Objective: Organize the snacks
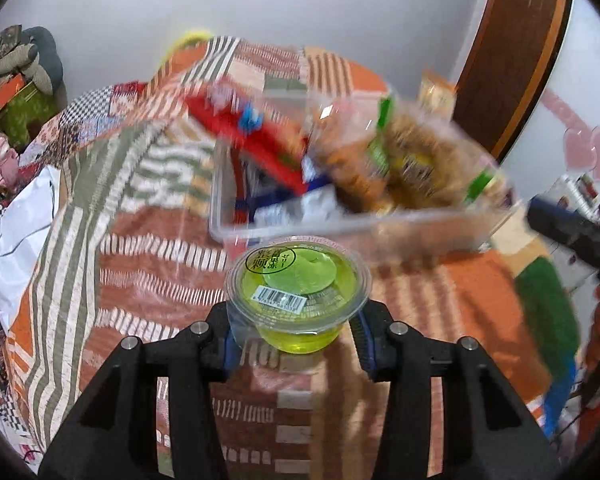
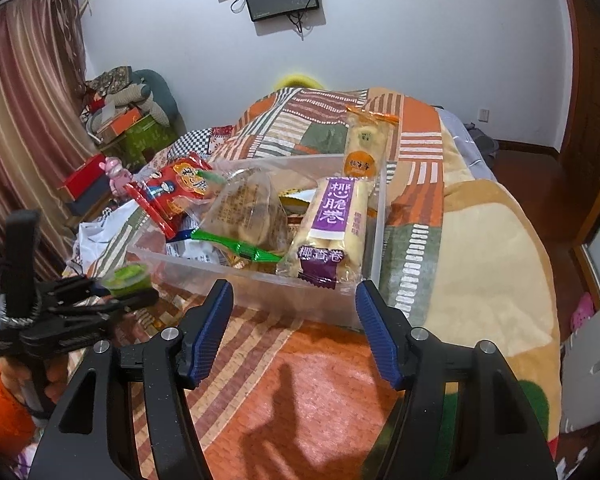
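While squeezed shut on the green jelly cup (image 1: 300,284), could crush its thin sides with the left tool (image 1: 296,340) by pressing too hard. Could pop the lid and spill sticky jelly on the bed (image 2: 320,400). Could also drop the cup by pressing too softly, with only the slim sides pinched and the wide rim sitting above the pads. Seems held up off the bed, just in front of the clear box (image 2: 260,288), not yet inside. Hard to find room in there: crammed with a red packet (image 2: 172,192), a brown cookie bag (image 2: 248,208) and a purple roll packet (image 2: 332,224), piled up past the rim. Set on top of that heap, could roll off or tip over. Sitting on a soft, lumpy bed, so could wobble or slide from one bump on the wall. Wide open and holding nothing at the right tool (image 2: 294,320), low over the bed and close to the box's near wall. Could knock the box by pushing forward carelessly. Very blurry around the box in the left view, so hard to judge the gaps. Better to go slow, lift over the rim, and let go only above a flat spot.
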`<state>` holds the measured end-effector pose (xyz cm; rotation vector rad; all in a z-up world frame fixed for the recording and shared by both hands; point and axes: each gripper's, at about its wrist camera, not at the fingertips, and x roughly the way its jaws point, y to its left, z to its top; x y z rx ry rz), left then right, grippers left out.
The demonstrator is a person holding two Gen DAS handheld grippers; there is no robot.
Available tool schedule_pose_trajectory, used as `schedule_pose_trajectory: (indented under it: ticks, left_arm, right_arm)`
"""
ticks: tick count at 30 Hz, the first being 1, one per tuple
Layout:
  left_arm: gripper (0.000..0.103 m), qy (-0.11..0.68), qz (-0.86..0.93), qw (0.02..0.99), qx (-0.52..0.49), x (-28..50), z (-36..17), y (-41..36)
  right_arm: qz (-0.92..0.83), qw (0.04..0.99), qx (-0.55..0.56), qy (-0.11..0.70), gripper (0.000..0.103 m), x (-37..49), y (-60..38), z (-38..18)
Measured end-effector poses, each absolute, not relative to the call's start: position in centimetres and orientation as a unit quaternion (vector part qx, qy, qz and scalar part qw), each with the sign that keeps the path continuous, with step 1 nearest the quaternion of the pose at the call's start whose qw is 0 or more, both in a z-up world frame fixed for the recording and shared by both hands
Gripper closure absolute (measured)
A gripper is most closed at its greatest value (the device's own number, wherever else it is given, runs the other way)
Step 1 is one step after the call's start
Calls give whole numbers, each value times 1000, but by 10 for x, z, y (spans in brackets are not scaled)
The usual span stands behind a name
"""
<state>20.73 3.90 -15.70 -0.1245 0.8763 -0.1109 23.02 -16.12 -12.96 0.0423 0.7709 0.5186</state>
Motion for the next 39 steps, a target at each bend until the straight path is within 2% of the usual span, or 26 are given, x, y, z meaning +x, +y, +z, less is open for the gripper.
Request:
schedule_pose_trajectory:
  ticks: [8, 17, 24, 25, 27, 28, 37, 39]
  left_arm:
    - [57, 373, -77, 922, -63, 225, -111, 30]
    - [57, 393, -51, 916, -55, 259, -127, 22]
    - [46, 399, -58, 913, -63, 248, -125, 25]
    - [44, 392, -57, 916, -61, 242, -120, 25]
    - [35, 371, -55, 925, -55, 232, -108, 25]
    - [34, 363, -53, 929, -52, 227, -103, 26]
    - [34, 260, -56, 963, -37, 160, -34, 19]
    - [34, 238, -55, 969, -37, 142, -21, 17]
  right_arm:
    - [252, 898, 27, 360, 43, 226, -162, -119]
    - [260, 900, 33, 348, 43, 222, -165, -110]
    - [264, 900, 37, 346, 43, 219, -165, -108]
    - [265, 900, 38, 346, 43, 218, -166, -108]
    - [268, 900, 40, 343, 43, 216, -165, -105]
    - [269, 900, 41, 340, 43, 214, -165, -102]
    - [280, 911, 46, 299, 43, 187, -165, -70]
    - [281, 916, 46, 283, 38, 176, -165, -57]
